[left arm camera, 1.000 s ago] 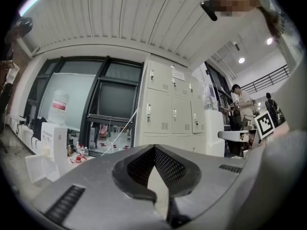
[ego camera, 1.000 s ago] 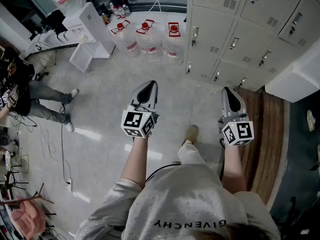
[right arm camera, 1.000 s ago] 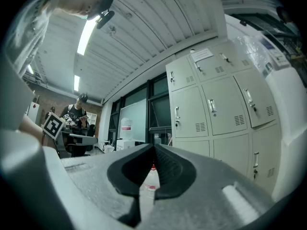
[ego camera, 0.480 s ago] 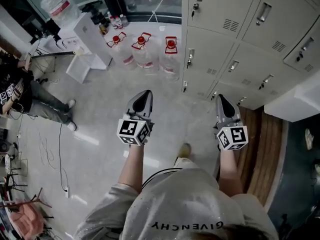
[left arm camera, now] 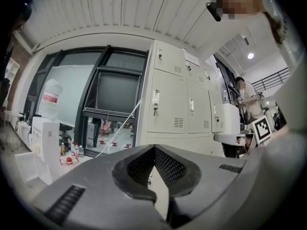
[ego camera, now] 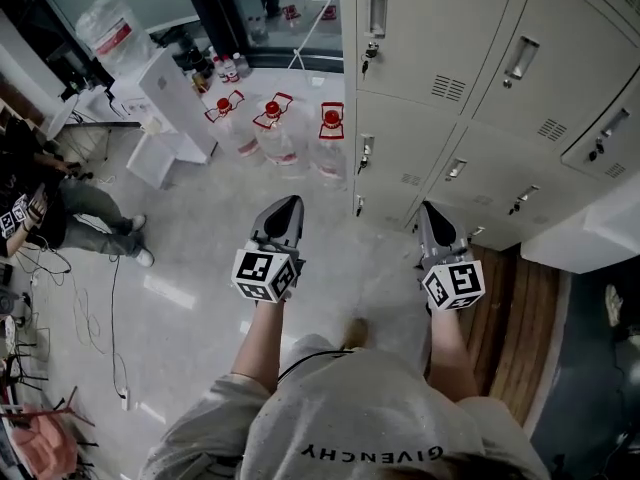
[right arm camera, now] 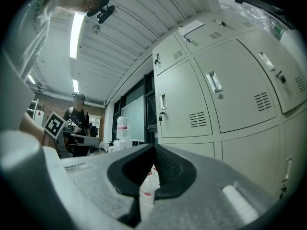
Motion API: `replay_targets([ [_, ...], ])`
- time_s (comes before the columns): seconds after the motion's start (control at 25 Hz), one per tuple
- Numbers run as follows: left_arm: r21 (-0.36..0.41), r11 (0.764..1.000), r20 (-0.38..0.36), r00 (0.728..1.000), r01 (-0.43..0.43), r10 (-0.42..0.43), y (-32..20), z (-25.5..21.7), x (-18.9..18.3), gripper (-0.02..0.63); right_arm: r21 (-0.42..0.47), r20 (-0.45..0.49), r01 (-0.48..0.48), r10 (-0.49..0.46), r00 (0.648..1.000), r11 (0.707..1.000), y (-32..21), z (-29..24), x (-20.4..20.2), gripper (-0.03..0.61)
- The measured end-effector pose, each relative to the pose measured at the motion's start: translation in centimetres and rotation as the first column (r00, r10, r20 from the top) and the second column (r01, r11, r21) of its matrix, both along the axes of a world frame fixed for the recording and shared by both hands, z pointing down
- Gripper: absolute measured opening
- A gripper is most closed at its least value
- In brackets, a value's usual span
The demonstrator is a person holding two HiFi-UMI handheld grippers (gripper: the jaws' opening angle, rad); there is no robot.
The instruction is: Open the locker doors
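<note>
A bank of beige locker doors (ego camera: 430, 38) fills the upper right of the head view, each door shut, with a recessed handle (ego camera: 377, 13) and vent slots. My left gripper (ego camera: 288, 204) is held level over the floor, left of the lockers' corner, jaws shut and holding nothing. My right gripper (ego camera: 430, 209) is also shut and holds nothing, pointing at the low doors (ego camera: 455, 173) and a short way from them. In the left gripper view the shut tips (left arm camera: 154, 148) face the lockers (left arm camera: 165, 99). In the right gripper view the shut tips (right arm camera: 154, 146) sit left of the doors (right arm camera: 230, 90).
Three water jugs with red caps (ego camera: 272, 128) stand on the floor left of the lockers, beside a white cabinet (ego camera: 175, 88). A person sits at far left (ego camera: 40, 208), with cables (ego camera: 110, 298) trailing over the floor. A wooden strip (ego camera: 515, 308) and a white unit (ego camera: 590, 233) lie to the right.
Both grippers have moved forward toward the lockers, which now loom larger and nearer in the head view. Both pairs of jaws stay shut.
</note>
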State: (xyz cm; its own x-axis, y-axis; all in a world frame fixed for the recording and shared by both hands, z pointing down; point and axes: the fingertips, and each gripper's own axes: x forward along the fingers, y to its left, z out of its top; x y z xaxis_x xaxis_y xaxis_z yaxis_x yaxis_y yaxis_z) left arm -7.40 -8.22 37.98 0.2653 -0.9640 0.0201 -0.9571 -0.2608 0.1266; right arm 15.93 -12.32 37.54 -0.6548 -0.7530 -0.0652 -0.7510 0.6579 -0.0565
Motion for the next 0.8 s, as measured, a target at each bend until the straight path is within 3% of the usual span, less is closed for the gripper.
replay_targets([
  [0.4,0.033,0.999,0.01,1.0,-0.019,0.019,-5.6,-3.6,-0.1,-0.002,0.055,0.026,0.085,-0.087,0.996,0.995,-5.2,-4.9,-3.7,-0.006],
  [0.8,0.066,0.996,-0.005,0.998,-0.062,0.062,-12.2,-6.5,-2.6,-0.002,0.109,0.021,0.093,-0.096,0.995,0.99,-12.1,-10.2,-9.7,0.008],
])
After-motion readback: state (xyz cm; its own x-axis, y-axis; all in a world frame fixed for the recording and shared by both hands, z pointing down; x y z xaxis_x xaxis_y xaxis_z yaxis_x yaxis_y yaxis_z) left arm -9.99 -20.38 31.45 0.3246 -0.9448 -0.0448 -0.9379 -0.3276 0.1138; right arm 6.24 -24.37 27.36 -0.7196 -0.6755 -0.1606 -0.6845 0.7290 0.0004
